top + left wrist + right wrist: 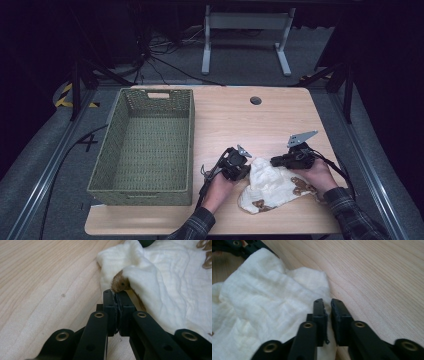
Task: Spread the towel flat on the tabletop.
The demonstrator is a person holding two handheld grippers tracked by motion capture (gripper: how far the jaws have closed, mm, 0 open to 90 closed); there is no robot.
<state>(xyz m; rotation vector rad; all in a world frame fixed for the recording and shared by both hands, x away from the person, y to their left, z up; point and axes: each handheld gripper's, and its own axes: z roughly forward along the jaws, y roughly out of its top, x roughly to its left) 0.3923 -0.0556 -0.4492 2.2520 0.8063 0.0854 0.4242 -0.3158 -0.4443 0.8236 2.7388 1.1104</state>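
The white cloth (270,187) lies crumpled on the tabletop (240,120), right of the basket (145,145). Our left tool (116,293) pinches its near edge; our right tool (327,302) is pressed together on its far edge. It looks soft, light and floppy, so we grip hems.

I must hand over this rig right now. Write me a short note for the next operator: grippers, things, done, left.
Left gripper: shut on an edge of the white cloth with brown print.
Right gripper: shut on another edge of that cloth.
The cloth lies crumpled on the light wooden table, to the right of the green woven basket, which holds nothing.
Done: both edges pinched.
Left: probably lift, fold and place the cloth in the basket.
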